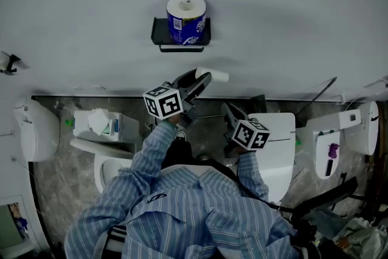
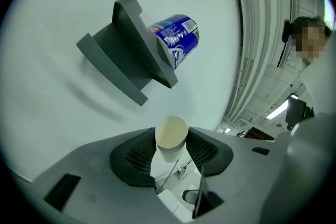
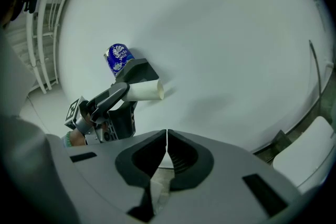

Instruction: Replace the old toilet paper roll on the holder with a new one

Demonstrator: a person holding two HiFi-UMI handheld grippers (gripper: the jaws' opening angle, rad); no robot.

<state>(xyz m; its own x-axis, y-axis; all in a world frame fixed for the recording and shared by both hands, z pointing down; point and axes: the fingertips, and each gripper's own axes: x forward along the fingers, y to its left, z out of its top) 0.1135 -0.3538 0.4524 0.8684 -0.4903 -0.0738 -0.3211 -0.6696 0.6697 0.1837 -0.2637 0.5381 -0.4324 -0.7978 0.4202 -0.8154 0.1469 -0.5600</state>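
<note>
One blue-wrapped roll (image 1: pixel 186 20) stands in the dark wall holder (image 1: pixel 159 32), upper centre. The left gripper (image 1: pixel 203 82) clamps a bare white tube (image 1: pixel 217 74); the right gripper (image 1: pixel 229 111) is closed, empty.

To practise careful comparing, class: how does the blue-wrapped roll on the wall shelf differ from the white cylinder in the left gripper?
The blue-wrapped roll is fat and printed; the white cylinder is slim and plain. The roll stands upright on the wall shelf; the cylinder lies about level below it. The roll sits free; the left gripper clamps the cylinder. Both are round.
</note>
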